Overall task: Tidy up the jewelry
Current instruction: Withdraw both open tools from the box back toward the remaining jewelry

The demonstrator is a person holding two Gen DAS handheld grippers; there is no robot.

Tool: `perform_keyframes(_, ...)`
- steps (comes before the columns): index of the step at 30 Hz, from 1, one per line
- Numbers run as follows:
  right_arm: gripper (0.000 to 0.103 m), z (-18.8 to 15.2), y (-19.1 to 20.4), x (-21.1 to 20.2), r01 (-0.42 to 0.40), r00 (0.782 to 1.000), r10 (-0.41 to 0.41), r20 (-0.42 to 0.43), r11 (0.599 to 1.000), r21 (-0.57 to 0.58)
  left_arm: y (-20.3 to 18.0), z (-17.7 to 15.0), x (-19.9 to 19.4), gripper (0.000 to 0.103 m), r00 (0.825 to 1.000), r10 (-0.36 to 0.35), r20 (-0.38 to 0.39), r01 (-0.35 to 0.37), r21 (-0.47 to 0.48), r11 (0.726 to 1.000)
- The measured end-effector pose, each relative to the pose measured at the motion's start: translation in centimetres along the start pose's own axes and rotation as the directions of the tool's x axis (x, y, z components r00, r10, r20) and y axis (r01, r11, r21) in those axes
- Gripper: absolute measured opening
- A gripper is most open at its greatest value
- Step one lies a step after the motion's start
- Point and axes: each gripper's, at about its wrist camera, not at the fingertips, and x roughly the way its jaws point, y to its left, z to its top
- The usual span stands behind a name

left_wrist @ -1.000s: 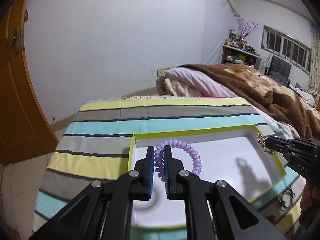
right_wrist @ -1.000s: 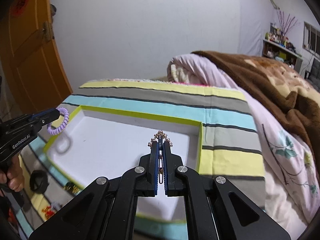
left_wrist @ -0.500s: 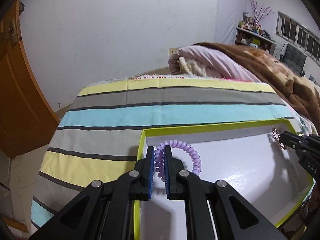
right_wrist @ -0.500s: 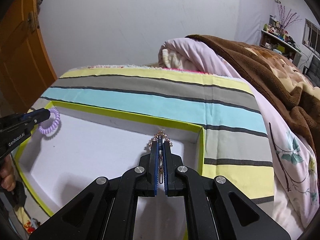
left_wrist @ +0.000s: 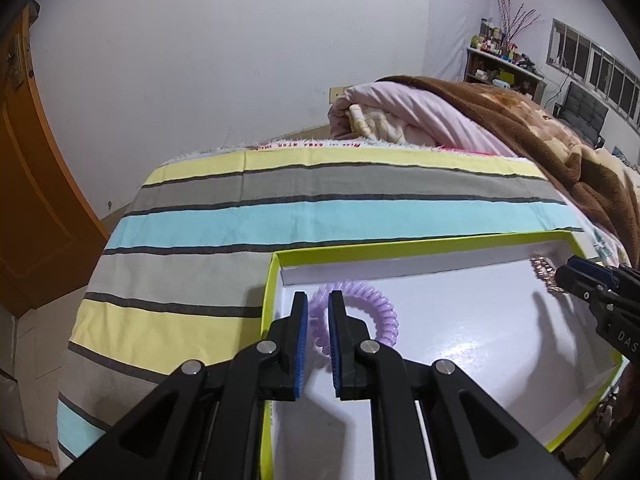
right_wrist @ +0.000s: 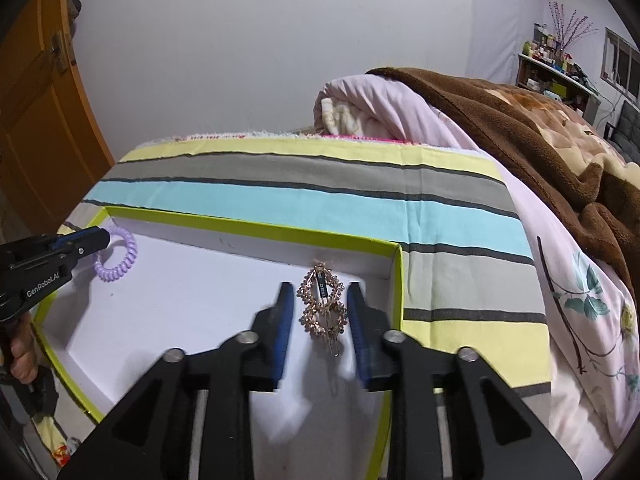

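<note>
Bed covered with a striped yellow, grey and turquoise cotton sheet (left_wrist: 280, 216), rumpled brown fleece blanket (right_wrist: 520, 120) beyond and to the right of both claws; on the sheet sits a shallow rectangular cardboard box with white floor and lime-green rim (left_wrist: 400, 246), both claws reaching into it from the near side. Left gripper (left_wrist: 318, 336) at the box's left end: jaws opening, narrow gap, the lilac plastic spiral hair tie (left_wrist: 380, 312) threaded between them with most of the loop lying ahead and to the right of the tips on the box floor; pads no longer seem to pinch it, but contact on the hidden coil can't be ruled out. Right gripper (right_wrist: 318, 320) at the far right corner: jaws opening and already wide, the gold-coloured rhinestone metal hair clip (right_wrist: 322, 306) lying free between the blue pads, touching neither, on the white floor just short of the box wall. Step in hand looks like release of both pieces into the box. Next move likely calls for backing each claw straight out without dragging coil or clip, then going for remaining pieces outside the box
</note>
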Motion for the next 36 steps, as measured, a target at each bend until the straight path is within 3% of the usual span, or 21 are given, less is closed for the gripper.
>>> perform_keyframes(4, 0.031, -0.3, 0.4, -1.4, -0.005, 1.0, 0.005, 0.021, 1.0, -0.006, -0.3, -0.1, -1.5, 0.024, 0.999, -0.02, 0.035, 0.02, 0.003, 1.0)
perform_keyframes(11, 0.031, -1.7, 0.9, -5.6, -0.022, 0.996, 0.022, 0.086, 1.0, -0.006, -0.4, -1.4, -5.8, 0.025, 0.994, -0.048, 0.102, 0.047, 0.008, 0.999)
perform_keyframes(19, 0.031, -5.3, 1.7, -11.9, -0.047, 0.984, 0.048, 0.173, 0.999, -0.014, 0.0, -5.2, -12.0, 0.025, 0.978, -0.073, 0.197, 0.08, -0.027, 0.996)
perform_keyframes(36, 0.031, -13.5, 3.5, -20.2, -0.082, 0.965, 0.081, 0.25, 0.997, -0.01, -0.7, -13.2, -18.9, 0.025, 0.96, -0.105, 0.261, 0.111, -0.009, 0.994)
